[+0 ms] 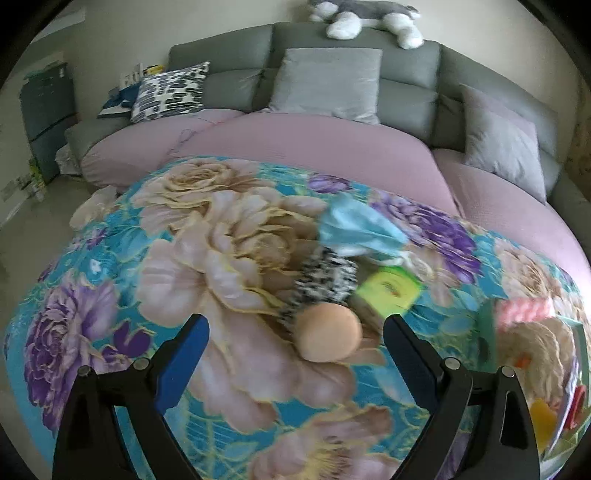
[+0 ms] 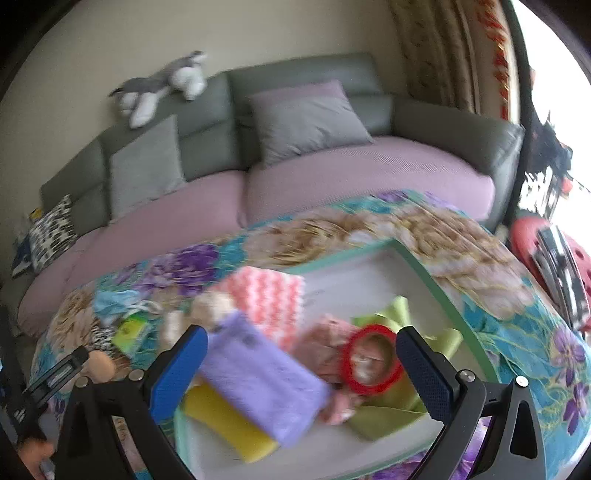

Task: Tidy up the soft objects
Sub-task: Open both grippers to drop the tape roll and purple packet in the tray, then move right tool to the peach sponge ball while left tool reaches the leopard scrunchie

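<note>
My left gripper is open over the floral blanket, and a peach round sponge lies loose between its fingers. Behind the sponge lie a black-and-white cloth, a light blue cloth and a green packet. My right gripper hangs open above a white tray with a green rim. In the tray lie a purple cloth, a yellow sponge, a red ring, a pink cloth, a green cloth and a pink-and-white knitted piece.
A grey sofa with pink seat covers and several cushions stands behind the blanket. A grey-and-white plush dog lies on its backrest. A red stool stands at the right. A hand shows at the lower left of the right wrist view.
</note>
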